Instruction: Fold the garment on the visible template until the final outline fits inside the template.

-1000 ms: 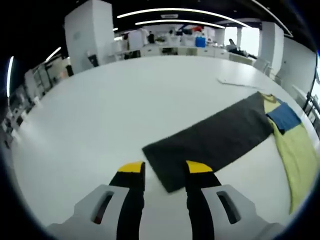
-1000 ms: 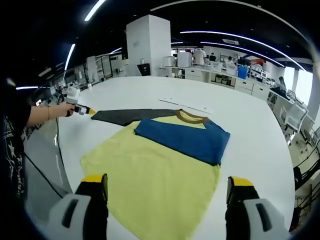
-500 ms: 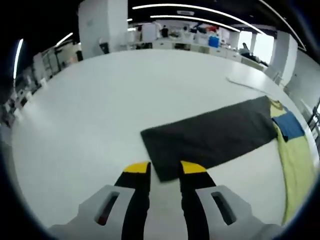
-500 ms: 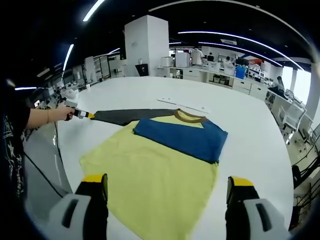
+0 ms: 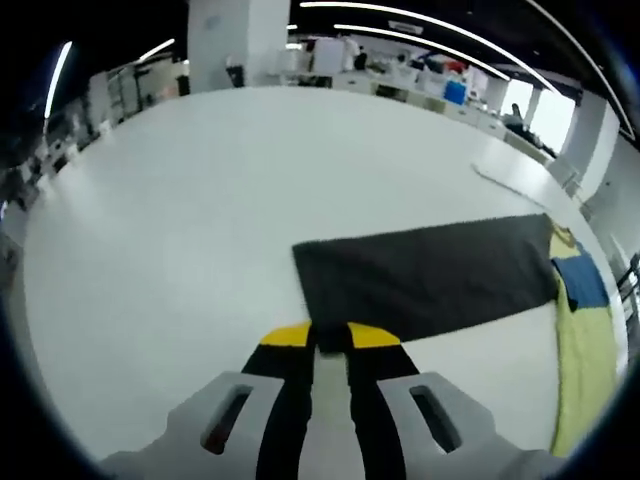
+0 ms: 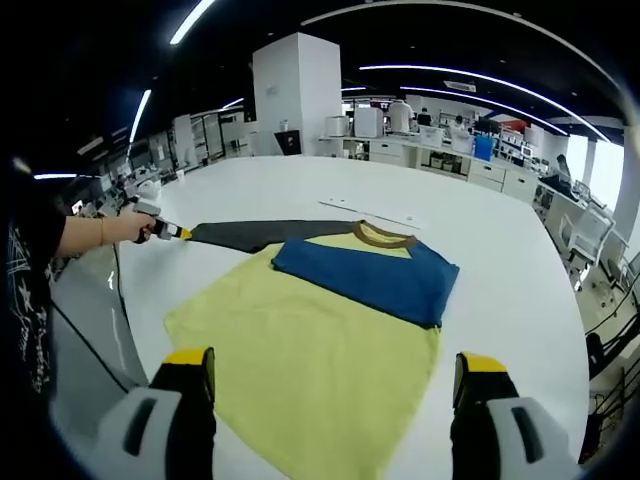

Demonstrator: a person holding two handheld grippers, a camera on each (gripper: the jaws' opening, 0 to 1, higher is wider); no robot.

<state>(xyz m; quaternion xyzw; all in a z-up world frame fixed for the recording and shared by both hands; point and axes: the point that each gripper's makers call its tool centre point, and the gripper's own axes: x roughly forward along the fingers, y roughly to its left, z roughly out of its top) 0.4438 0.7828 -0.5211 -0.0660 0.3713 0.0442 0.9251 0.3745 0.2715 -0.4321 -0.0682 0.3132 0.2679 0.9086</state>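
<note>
1. On the white table (image 6: pixel 500 250) lies the garment (image 6: pixel 320 340), a yellow shirt spread flat, with a blue panel (image 6: pixel 370 275) folded across its upper part and a brown collar (image 6: pixel 378 236) at the far end.
2. One dark grey sleeve (image 5: pixel 430 275) runs out flat from the shirt toward my left side; in the left gripper view it is a long dark strip across the tabletop.
3. My left gripper (image 5: pixel 327 335) sits at the cuff end of that sleeve. The two yellow-tipped jaws are drawn nearly together, with the sleeve's edge between them.
4. From the right gripper view, the same gripper shows small at the sleeve's tip, held in my hand (image 6: pixel 132 228) at the table's left edge.
5. My right gripper (image 6: pixel 335 375) hangs above the shirt's near hem, jaws wide apart, nothing between them.
6. A thin pale strip (image 6: pixel 368 211) lies on the table just beyond the collar; I cannot tell what it is.
7. Workbenches and a white pillar (image 6: pixel 295 95) stand far behind.
</note>
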